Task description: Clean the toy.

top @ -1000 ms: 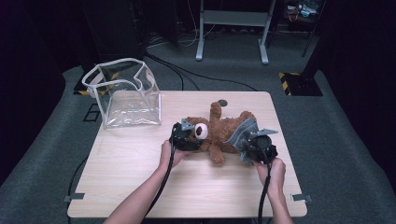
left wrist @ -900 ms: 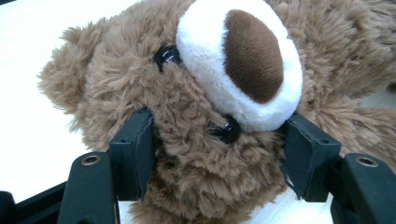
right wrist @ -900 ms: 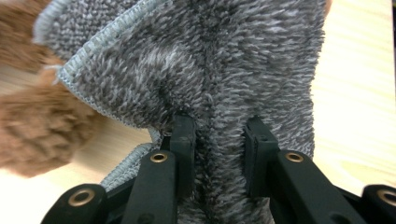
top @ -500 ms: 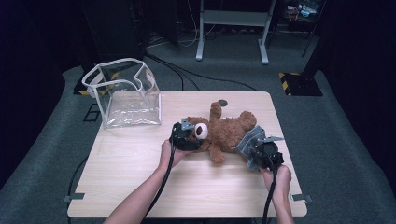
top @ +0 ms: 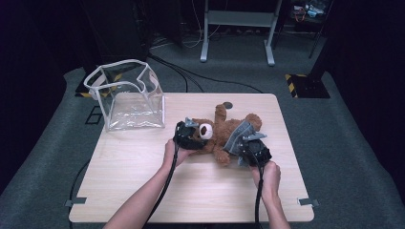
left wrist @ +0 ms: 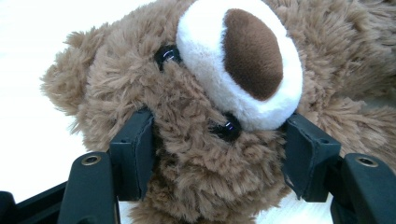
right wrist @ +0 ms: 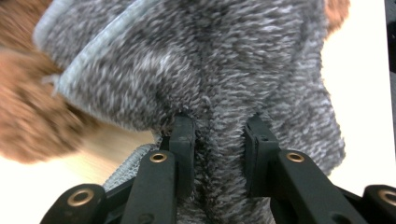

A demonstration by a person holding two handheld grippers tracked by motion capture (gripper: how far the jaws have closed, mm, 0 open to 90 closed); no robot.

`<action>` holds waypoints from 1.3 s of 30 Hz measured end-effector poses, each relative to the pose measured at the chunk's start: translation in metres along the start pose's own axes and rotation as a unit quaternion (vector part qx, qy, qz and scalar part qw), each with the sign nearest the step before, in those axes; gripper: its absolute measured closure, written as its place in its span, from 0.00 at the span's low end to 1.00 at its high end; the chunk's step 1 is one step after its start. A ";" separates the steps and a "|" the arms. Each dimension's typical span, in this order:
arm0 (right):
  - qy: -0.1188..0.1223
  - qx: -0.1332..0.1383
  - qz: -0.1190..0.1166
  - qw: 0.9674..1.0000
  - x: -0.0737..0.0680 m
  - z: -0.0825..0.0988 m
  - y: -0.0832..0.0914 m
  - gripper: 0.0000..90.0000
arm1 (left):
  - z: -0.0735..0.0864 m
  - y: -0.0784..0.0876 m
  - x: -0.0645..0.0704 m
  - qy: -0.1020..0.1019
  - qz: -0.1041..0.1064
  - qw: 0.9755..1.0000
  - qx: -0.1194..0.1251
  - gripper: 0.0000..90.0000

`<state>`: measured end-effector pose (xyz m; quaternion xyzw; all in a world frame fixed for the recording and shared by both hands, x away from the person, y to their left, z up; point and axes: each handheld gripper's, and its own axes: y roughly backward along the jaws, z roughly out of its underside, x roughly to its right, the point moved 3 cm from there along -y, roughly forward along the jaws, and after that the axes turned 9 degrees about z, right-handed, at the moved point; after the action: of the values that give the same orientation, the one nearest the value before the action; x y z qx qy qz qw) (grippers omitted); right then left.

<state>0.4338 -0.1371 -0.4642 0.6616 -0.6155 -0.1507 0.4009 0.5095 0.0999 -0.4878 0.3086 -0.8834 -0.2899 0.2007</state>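
Clamping teddy bear (left wrist: 205,154) head in left claw (left wrist: 219,154), right claw (right wrist: 218,154) pinching grey garment (right wrist: 210,70)

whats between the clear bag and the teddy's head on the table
Nothing: in the high view, bare wooden table lies between the clear bag and the teddy bear, whose head sits between the left gripper's jaws.

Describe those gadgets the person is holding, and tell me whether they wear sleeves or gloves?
Each hand holds a black gripper, the left gripper and the right gripper. Each has two black jaws with flat pads and brass-coloured rivets. A grey three-cornered plate tops the right one. A black cable trails back from each. The forearms are bare, with no sleeves or gloves.
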 end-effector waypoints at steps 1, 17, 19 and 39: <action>-0.001 -0.003 0.005 1.000 0.002 0.005 -0.002 0.77 | 0.000 0.000 0.000 0.000 0.000 1.000 0.000 0.38; -0.027 0.018 -0.031 0.999 0.012 0.011 0.016 0.77 | -0.001 -0.001 -0.001 0.007 -0.001 1.000 0.002 0.38; -0.020 0.007 -0.031 0.999 0.007 0.008 0.008 0.77 | -0.001 -0.001 -0.001 0.007 -0.001 1.000 0.002 0.38; -0.036 0.026 -0.057 0.997 0.014 -0.004 0.022 0.77 | 0.001 0.000 -0.002 0.006 0.008 1.000 0.003 0.38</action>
<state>0.4240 -0.1466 -0.4422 0.6997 -0.5946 -0.1807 0.3524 0.5107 0.1011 -0.4889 0.3040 -0.8856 -0.2836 0.2071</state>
